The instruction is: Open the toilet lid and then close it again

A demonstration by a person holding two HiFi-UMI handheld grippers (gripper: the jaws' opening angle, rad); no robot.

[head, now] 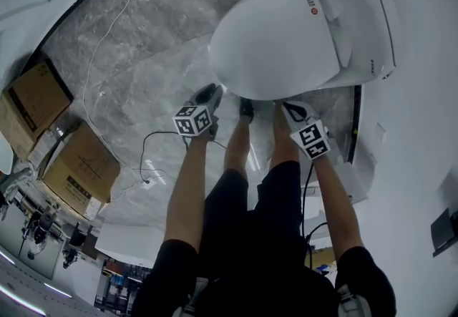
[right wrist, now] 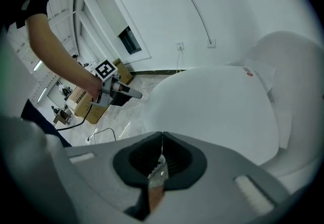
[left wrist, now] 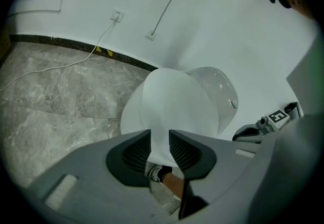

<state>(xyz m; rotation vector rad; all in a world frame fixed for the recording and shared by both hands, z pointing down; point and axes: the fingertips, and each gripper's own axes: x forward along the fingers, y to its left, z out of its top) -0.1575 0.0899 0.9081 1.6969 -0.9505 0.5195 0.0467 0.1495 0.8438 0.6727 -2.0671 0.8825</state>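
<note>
Grey marble floor [head: 143, 36] lies under both grippers, and the toilet lid [head: 286, 44] is down just ahead of them, probably so its front edge can be lifted. The left gripper [head: 212, 90] is partly parted, its pads pressing nothing. The right gripper [head: 288, 106] is clenched and empty.

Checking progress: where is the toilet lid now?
Toilet lid lies shut, upper right in head view, its front edge just beyond the left gripper and right gripper.

Left claw [head: 212, 91] and right claw [head: 289, 106]: grey, black ribbed pads [left wrist: 135, 151], marker cubes [head: 195, 121]; black shirt [head: 174, 262], shorts [head: 280, 190].
</note>
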